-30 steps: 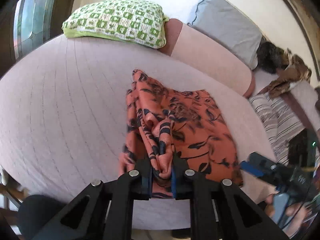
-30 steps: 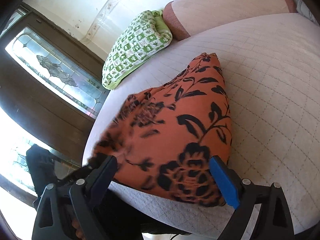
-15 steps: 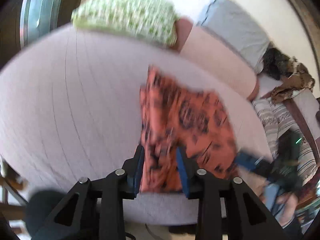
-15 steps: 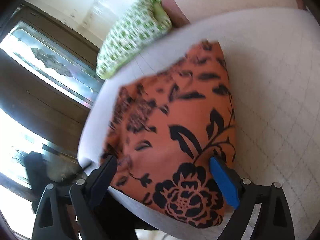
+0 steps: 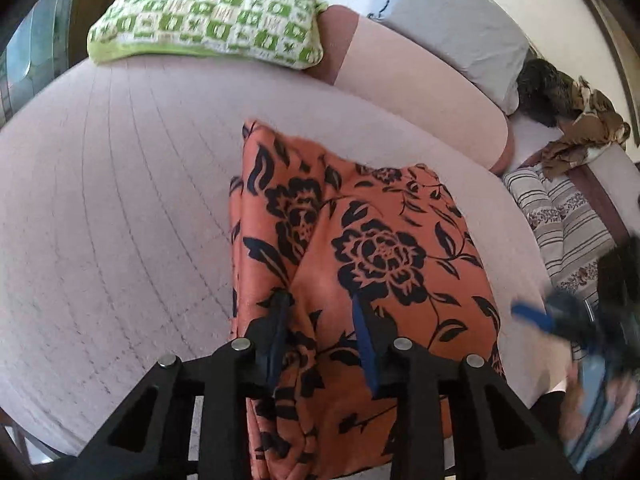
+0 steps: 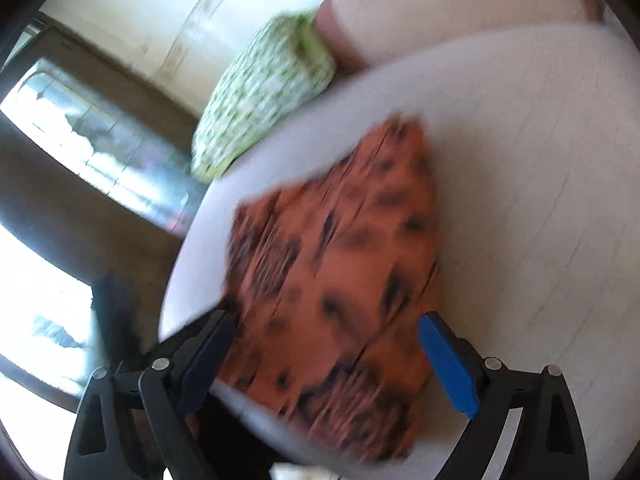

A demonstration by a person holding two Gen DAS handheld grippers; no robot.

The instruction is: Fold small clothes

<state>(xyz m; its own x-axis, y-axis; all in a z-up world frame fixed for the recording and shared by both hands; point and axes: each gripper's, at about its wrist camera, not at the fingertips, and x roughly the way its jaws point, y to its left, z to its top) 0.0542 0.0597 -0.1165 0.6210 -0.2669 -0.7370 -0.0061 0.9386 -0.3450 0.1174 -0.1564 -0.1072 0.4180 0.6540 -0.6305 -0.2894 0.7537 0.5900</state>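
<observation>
The orange floral garment [image 5: 360, 248] lies folded on the bed [image 5: 120, 220], its near edge drooping over the side under both tongs. Thin, limp and light, it looks best pinched at a corner or folded edge. The left tongs [image 5: 324, 344], just opened then eased inward, straddle cloth unclenched; the right tongs [image 6: 328, 360] gape wide above it. A green checked pillow [image 5: 208, 12] lies well beyond, clear of the work.
</observation>
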